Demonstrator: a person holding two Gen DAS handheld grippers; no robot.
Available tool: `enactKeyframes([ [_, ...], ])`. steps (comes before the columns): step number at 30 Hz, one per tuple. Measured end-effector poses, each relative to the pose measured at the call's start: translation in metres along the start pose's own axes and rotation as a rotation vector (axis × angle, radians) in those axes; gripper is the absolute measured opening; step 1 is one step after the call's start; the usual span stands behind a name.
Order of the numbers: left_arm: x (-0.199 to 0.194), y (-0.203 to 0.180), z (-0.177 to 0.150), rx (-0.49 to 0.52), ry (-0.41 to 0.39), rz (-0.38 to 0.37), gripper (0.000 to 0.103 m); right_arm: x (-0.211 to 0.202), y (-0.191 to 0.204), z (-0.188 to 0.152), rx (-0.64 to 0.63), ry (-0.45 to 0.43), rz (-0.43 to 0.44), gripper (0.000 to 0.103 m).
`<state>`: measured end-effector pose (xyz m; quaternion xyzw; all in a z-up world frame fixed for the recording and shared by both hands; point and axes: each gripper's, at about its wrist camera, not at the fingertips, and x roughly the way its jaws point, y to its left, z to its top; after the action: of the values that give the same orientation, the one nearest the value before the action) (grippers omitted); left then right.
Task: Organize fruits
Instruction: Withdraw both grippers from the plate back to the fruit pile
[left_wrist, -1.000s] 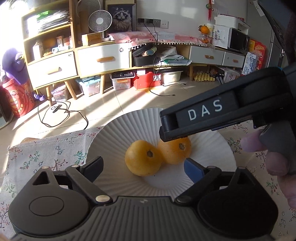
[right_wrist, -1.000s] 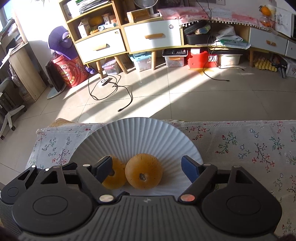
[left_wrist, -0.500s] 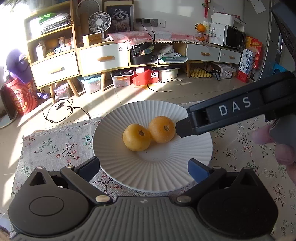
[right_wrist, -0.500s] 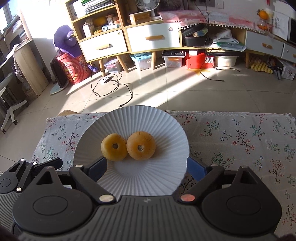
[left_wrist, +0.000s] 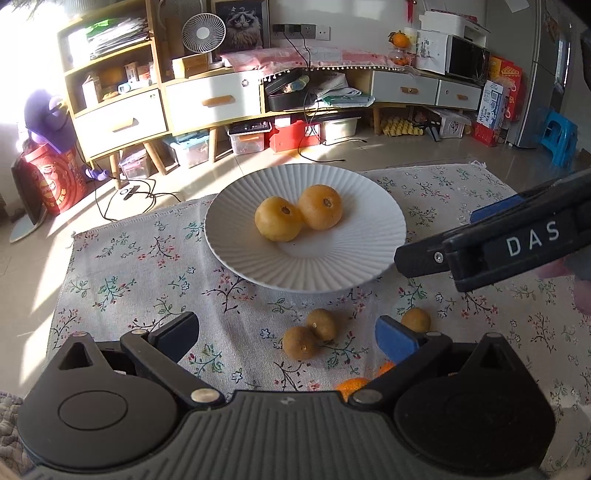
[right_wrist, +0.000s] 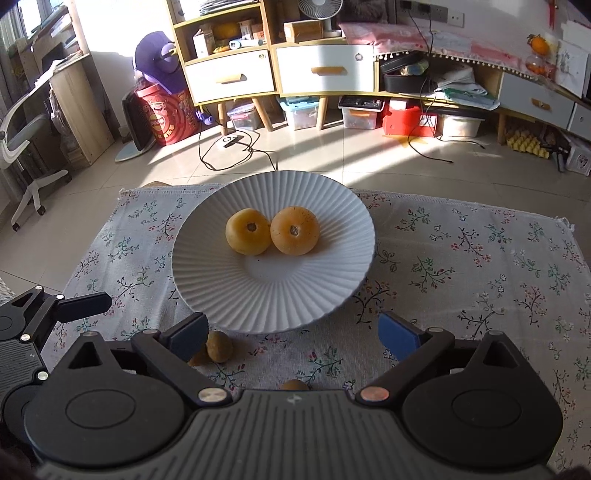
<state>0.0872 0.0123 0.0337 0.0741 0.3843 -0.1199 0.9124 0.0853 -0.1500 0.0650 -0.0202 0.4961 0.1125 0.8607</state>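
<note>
Fruits sit in two places: on the white plate and on the flowered cloth in front of it.

Going left to right on the plate, the first yellow fruit is round, and its little stem dimple faces up and a bit toward the cameras. The second yellow fruit touches it on the right and sits a little farther back. Its dimple faces up too. Both are round like balls, so they have no long side to speak of.

On the cloth, near the front rim of the plate, two small brown fruits lie touching. Their stem dots face up. A third small brown fruit lies a little to the right, partly behind a blue pad. Closer still, an orange fruit peeks out from behind the gripper body.

The left gripper hangs over the small fruits. Its fingers are spread wide and grip nothing, though the two brown fruits lie between them on the cloth.

The right gripper is by the near edge of the plate. Its jaws are opening, and they press on nothing. In the left view it pokes in from the right side, with a person's fingertips behind it.
</note>
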Motion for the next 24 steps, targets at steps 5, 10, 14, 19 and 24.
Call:
enactKeyframes([
  [5, -0.008, 0.004, -0.013, -0.021, 0.031, 0.003, 0.095, -0.008, 0.000, -0.015, -0.011, 0.002, 0.005, 0.100],
  [10, -0.014, 0.005, -0.026, -0.032, 0.056, 0.008, 0.095, -0.012, -0.001, -0.028, 0.006, 0.013, 0.019, 0.100],
  [14, -0.019, 0.007, -0.037, -0.059, 0.047, 0.009, 0.095, -0.014, 0.000, -0.038, -0.011, 0.019, 0.021, 0.100],
  [19, -0.019, 0.002, -0.043, -0.066, 0.061, -0.007, 0.095, -0.013, -0.002, -0.052, -0.006, 0.043, 0.029, 0.102],
  [24, -0.013, -0.004, -0.046, -0.063, 0.062, -0.020, 0.095, -0.008, -0.006, -0.060, -0.009, 0.090, -0.015, 0.102],
])
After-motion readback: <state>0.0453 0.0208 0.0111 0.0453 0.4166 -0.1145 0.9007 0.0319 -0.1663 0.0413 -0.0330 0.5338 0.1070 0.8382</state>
